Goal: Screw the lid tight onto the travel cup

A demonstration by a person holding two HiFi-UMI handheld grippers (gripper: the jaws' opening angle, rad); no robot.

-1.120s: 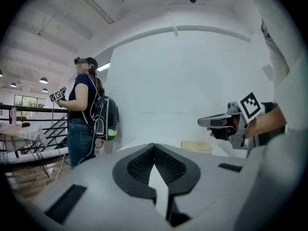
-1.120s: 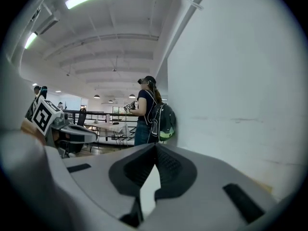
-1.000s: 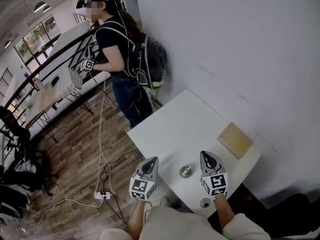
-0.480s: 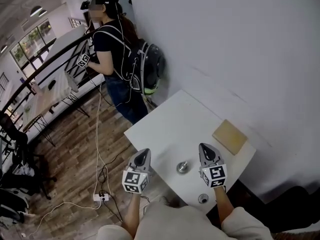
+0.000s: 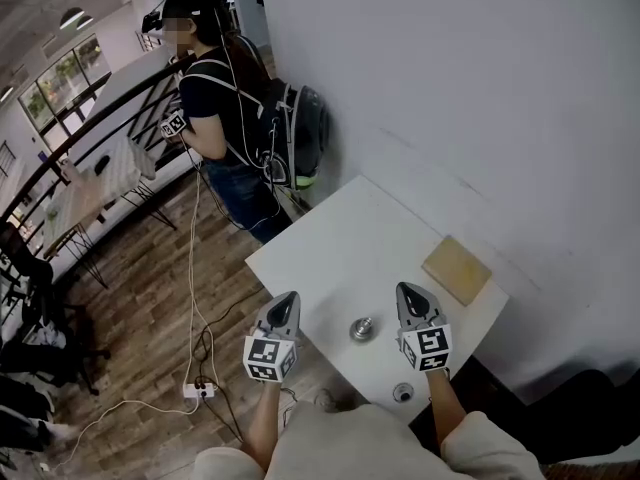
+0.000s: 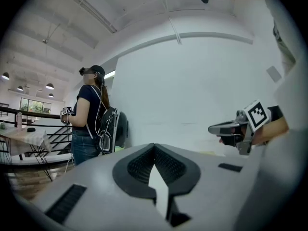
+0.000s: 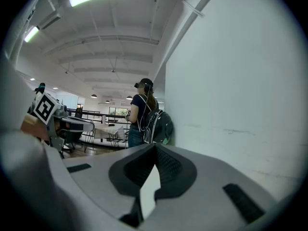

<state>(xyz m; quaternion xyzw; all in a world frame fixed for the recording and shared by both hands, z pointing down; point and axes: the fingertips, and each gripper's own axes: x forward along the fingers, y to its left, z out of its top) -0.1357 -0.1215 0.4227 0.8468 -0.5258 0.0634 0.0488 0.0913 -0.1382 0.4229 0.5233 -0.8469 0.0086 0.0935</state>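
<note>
Head view: you hold the left claw [image 5: 284, 299] and right claw [image 5: 411, 291] shut and empty, flanking the steel travel cup [image 5: 362, 329] on the white table [image 5: 345, 243]. A small round piece [image 5: 403, 392], probably the lid, lies behind the right claw. Nothing is grasped yet; next, open a claw and take the cup.

Silver cup [image 5: 361, 329], white table [image 5: 330, 253].

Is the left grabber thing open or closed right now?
Shut. In the left gripper view, the left hand-held gripper has its jaws meeting at the tips, with nothing held between them.
</note>
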